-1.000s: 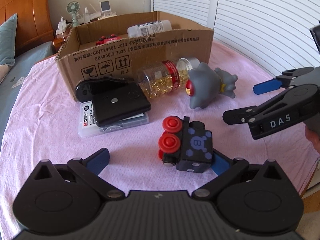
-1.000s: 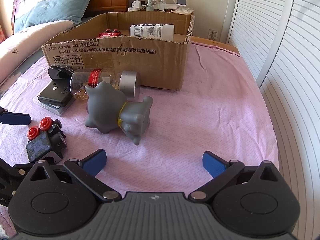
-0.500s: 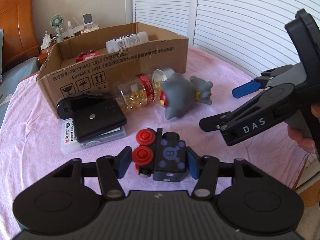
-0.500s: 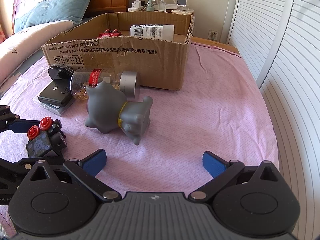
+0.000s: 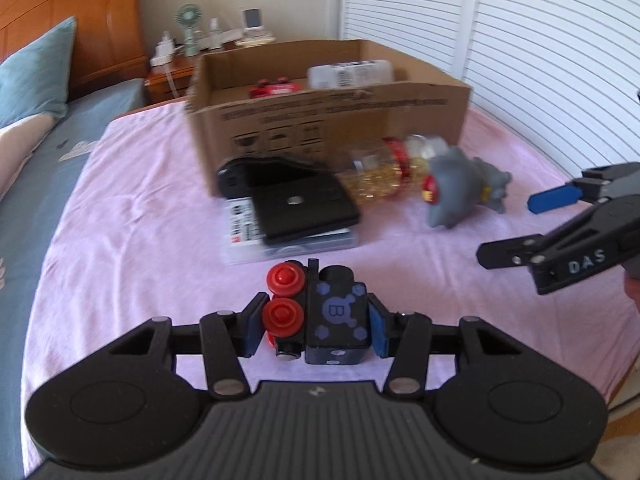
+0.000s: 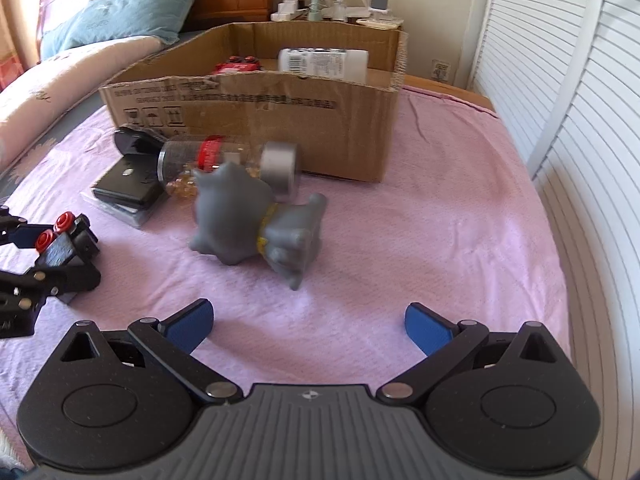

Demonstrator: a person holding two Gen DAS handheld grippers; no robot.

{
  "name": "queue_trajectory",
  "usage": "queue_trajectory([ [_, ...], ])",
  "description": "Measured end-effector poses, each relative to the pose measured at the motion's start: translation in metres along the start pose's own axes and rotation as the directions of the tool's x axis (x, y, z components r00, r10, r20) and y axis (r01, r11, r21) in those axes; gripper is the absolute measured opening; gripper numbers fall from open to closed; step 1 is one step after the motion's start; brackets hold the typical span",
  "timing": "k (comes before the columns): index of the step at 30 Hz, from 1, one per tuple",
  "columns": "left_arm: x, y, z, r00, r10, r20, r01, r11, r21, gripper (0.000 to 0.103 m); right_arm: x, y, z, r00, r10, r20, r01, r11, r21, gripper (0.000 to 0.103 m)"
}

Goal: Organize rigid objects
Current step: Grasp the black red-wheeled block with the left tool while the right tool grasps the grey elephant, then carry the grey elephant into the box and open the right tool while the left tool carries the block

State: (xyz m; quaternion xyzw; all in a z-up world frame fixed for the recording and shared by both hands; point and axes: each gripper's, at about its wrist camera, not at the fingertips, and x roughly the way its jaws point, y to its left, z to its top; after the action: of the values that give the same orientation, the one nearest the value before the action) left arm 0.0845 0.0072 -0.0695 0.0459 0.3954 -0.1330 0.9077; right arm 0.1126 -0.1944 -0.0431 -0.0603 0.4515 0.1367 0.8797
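Observation:
My left gripper (image 5: 316, 328) is shut on a black toy train (image 5: 336, 312) with red wheels, its blue pads pressed on both sides. The train (image 6: 64, 240) sits low over the pink cloth at the left of the right wrist view. My right gripper (image 6: 308, 320) stands open and holds nothing, just in front of a grey toy figure (image 6: 240, 224) lying on its side. From the left wrist view, that gripper (image 5: 520, 228) hangs at the right, near the grey figure (image 5: 460, 192).
An open cardboard box (image 5: 332, 120) stands behind, holding a white bottle (image 5: 352, 74) and a red toy car (image 5: 276, 88). A clear capsule bottle (image 5: 376, 172) lies against its front. A black case (image 5: 304, 208) rests on a clear plastic box. White slatted doors stand right.
My left gripper's jaws went from wide open to shut on the toy train, then shifted with it. The right gripper stayed still and open.

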Motion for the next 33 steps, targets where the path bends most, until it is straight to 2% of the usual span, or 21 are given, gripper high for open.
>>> queue_trajectory([
  [4, -0.001, 0.01, -0.002, 1.0, 0.015, 0.006, -0.015, 0.999, -0.029, 0.049, 0.007, 0.008, 0.01, 0.998, 0.058, 0.013, -0.058, 0.998, 0.01, 0.103],
  [8, -0.001, 0.014, -0.002, 1.0, 0.01, 0.012, -0.009, 0.999, -0.032, 0.049, 0.016, 0.012, 0.024, 0.997, 0.076, 0.024, -0.077, 0.997, 0.033, 0.103],
  [11, -0.002, 0.014, -0.002, 1.0, 0.008, 0.015, -0.008, 0.999, -0.031, 0.049, 0.02, 0.013, 0.032, 0.996, 0.089, 0.029, -0.091, 0.994, 0.058, 0.099],
  [21, -0.002, 0.015, -0.002, 1.0, 0.004, 0.014, -0.003, 0.999, -0.032, 0.049, 0.022, 0.016, 0.042, 1.0, 0.021, 0.01, -0.022, 0.995, 0.099, 0.08],
  [26, -0.002, 0.015, 0.0, 1.0, 0.003, 0.005, -0.003, 1.0, -0.023, 0.049, 0.02, 0.017, 0.043, 1.0, 0.009, 0.003, -0.01, 0.996, 0.085, 0.079],
  [33, -0.003, 0.014, 0.004, 1.0, -0.009, -0.023, 0.011, 0.999, 0.053, 0.049, 0.006, 0.016, 0.04, 1.0, 0.026, 0.002, -0.026, 0.999, 0.031, 0.078],
])
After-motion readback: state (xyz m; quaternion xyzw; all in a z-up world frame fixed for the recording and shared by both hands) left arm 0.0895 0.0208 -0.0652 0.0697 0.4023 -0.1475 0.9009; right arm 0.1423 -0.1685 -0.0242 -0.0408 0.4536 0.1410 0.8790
